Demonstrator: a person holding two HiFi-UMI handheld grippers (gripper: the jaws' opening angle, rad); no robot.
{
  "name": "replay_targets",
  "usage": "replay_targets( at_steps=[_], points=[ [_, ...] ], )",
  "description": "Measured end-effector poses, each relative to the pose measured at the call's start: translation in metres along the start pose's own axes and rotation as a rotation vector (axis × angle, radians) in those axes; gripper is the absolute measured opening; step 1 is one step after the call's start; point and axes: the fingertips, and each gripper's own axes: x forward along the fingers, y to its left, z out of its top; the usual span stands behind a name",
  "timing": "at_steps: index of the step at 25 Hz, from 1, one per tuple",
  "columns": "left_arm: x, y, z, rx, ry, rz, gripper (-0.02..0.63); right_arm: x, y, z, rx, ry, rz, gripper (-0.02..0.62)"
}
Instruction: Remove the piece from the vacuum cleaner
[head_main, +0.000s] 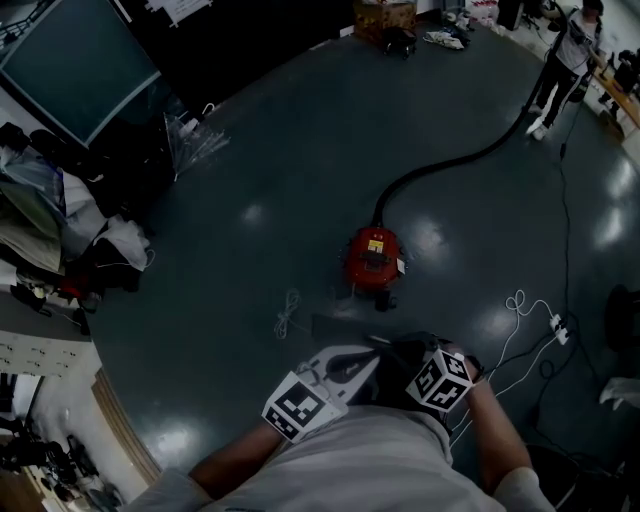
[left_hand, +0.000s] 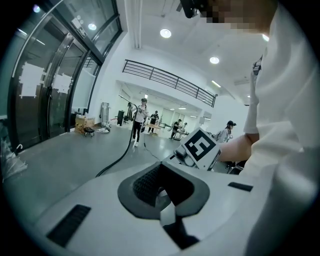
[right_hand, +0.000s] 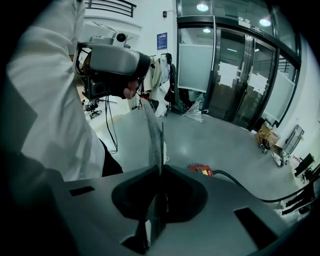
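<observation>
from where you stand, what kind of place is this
Probably a big indoor hall or lab space: a wide polished grey floor, tall glass doors, a railed upper gallery, and a red vacuum cleaner standing out in the open.

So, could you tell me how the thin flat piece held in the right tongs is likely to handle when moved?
The flat piece is probably light and fairly stiff: it stands straight out of the right tongs without drooping. Being so thin, it may flex if bumped. Pinched near one edge only, it could swivel in the grip.
</observation>
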Motion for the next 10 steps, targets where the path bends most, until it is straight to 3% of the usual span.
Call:
replay_targets(
  at_steps=[10],
  points=[
    [0.0030,-0.0050,-0.0041,0.004,-0.003,-0.001,0.005,0.0001,0.0086,-0.0071,0.001,0.007,0.025,0.038]
  ],
)
